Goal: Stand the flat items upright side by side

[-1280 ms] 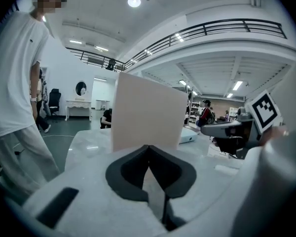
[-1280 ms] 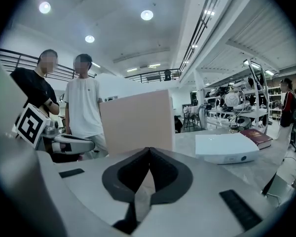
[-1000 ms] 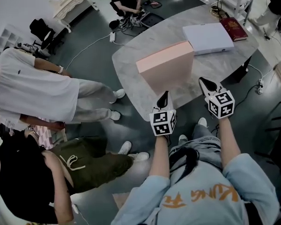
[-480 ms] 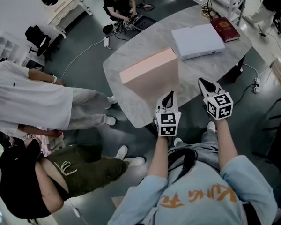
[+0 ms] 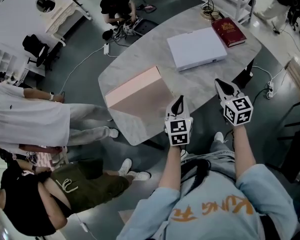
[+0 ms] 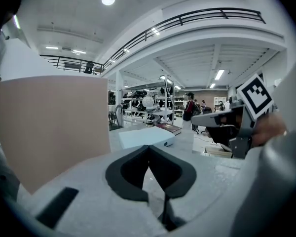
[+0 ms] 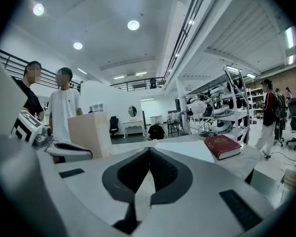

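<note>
on the table [image 5: 140,59], pink box [image 5: 137,91] upright, white box [image 5: 196,48] flat

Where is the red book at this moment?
In the head view, the red book lies flat at the far right end of the table, just beside the white box.

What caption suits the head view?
Shut left gripper and right gripper face a table holding upright pink box, flat white box, red book.

Marble table [image 5: 140,59] — pink box [image 5: 137,94] upright, white box [image 5: 196,48], red book [image 5: 229,32] flat
</note>
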Available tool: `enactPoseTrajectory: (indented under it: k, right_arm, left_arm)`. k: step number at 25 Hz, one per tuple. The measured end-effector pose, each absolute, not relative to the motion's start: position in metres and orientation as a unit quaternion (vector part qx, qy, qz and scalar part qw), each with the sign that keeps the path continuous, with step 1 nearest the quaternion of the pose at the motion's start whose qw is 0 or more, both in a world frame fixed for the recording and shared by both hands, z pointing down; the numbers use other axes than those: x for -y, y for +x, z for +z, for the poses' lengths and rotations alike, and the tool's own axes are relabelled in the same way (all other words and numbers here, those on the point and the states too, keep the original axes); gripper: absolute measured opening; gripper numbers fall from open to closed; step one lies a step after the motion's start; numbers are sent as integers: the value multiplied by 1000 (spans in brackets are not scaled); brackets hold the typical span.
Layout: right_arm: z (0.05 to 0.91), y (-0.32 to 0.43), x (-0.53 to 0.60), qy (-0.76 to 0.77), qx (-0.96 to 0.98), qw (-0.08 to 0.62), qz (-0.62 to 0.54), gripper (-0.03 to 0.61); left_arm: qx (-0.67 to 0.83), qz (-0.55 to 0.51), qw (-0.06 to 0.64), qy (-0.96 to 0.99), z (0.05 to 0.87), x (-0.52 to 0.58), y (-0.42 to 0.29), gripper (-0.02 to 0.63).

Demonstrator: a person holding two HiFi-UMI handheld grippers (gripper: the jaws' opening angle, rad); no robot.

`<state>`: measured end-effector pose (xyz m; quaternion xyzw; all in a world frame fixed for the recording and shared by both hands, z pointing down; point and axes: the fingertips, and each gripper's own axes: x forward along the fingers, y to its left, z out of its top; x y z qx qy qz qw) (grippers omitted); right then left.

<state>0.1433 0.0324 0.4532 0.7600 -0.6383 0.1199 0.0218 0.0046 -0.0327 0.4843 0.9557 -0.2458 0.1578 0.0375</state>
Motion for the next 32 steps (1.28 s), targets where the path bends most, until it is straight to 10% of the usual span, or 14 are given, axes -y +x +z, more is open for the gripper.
enactPoseTrajectory:
  k: [32]
  right_arm:
    - [423, 281, -30, 690, 718, 33, 84, 2]
  left_arm:
    - [380, 120, 111, 910, 476, 28, 120, 12]
